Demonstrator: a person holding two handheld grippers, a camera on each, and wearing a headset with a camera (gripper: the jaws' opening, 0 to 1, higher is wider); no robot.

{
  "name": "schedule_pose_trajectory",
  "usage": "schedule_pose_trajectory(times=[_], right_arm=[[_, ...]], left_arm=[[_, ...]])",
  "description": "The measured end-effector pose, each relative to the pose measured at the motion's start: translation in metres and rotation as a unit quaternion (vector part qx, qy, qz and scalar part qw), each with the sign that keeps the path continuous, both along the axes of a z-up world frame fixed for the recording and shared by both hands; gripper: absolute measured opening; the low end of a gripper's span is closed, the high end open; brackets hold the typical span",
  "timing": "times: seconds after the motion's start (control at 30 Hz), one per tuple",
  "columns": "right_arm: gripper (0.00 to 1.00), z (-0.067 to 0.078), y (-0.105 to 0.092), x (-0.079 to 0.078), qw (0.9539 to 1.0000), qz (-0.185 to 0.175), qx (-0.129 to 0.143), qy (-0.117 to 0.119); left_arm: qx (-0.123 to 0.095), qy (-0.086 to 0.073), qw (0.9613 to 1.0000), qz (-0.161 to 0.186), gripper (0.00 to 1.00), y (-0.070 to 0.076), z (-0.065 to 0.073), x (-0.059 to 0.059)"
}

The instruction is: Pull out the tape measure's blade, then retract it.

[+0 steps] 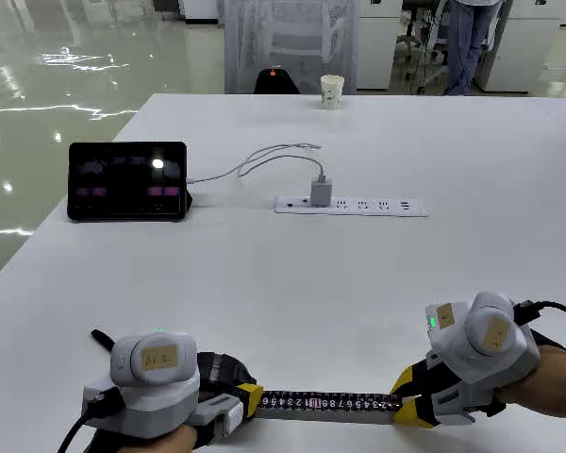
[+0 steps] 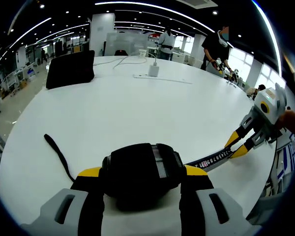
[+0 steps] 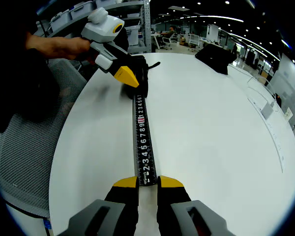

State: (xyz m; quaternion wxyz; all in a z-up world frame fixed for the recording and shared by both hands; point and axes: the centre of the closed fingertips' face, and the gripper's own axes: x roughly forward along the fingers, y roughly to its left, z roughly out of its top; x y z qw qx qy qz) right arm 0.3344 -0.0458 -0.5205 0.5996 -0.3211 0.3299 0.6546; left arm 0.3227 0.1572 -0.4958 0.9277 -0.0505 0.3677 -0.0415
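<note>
Worktop is lying wide open beyond the tape measure case, which is sitting by the near edge. Tablet, power strip and paper cup are standing well beyond the case, nothing crowding it. Left gripper jaws are clamping the case. Right gripper jaws are pinching the tip of the blade, which is running flat from the case. Black strap is trailing left of the case.

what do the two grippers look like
The left gripper and right gripper both have rounded pale grey housings, black jaws with yellow tips, tan handwritten stickers and a black cable at the rear. The right one shows a green light.
</note>
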Motion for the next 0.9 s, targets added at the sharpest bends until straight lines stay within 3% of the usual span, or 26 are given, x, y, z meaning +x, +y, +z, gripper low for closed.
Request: schedule_pose_trajectory(times=[0.9], right_arm=[[0.10,0.000,0.018,-0.002,1.0000,0.006,0.007,0.002]], left_arm=[[-0.004,0.001,1.0000,-0.001,0.57,0.000,0.000,0.000]])
